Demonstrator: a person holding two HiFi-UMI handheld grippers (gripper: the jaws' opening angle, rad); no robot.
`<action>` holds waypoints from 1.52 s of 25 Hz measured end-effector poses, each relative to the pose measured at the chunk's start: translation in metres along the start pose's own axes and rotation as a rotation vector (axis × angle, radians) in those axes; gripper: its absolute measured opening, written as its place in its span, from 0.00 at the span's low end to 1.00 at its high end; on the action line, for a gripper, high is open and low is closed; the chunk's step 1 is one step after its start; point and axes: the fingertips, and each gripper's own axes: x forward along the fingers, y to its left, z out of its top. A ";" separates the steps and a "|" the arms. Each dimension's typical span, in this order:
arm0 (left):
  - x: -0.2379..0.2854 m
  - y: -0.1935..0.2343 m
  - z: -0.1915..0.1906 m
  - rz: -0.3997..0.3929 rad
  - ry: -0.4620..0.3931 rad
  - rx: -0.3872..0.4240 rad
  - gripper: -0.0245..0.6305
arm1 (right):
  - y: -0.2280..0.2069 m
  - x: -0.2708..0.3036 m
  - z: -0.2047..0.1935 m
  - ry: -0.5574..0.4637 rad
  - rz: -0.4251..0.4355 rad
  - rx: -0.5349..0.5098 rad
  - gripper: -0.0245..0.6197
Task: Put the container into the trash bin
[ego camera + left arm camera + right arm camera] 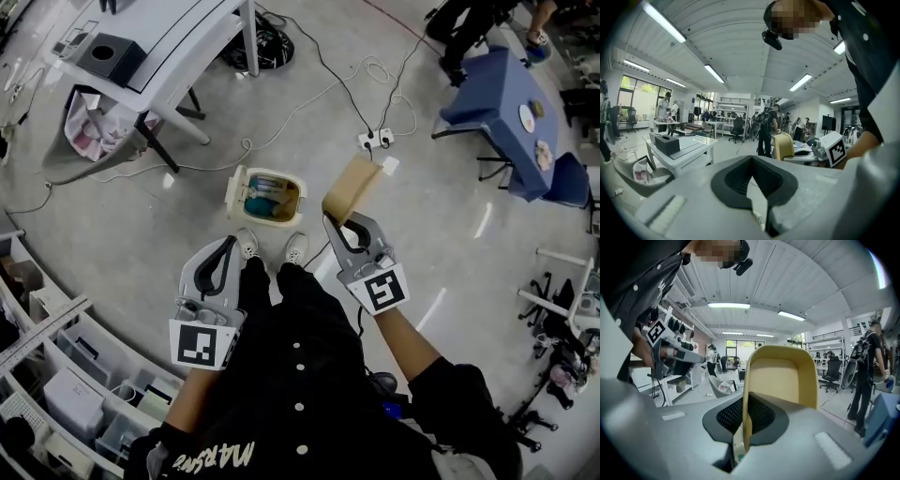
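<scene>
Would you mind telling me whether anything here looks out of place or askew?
The tan container is pinched by one wall in the right gripper, so it stands tilted on edge, beside the open trash bin rather than over it. A power strip lies out on the floor just beyond, possibly a trip risk. Nothing looks spilled.
</scene>
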 end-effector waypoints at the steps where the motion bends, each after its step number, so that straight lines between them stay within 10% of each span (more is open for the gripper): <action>1: 0.000 -0.002 -0.007 -0.004 0.015 -0.007 0.04 | 0.004 0.005 -0.013 0.030 0.020 -0.021 0.07; 38: 0.025 0.023 -0.192 0.094 0.292 -0.270 0.04 | 0.103 0.152 -0.410 0.648 0.611 -0.186 0.07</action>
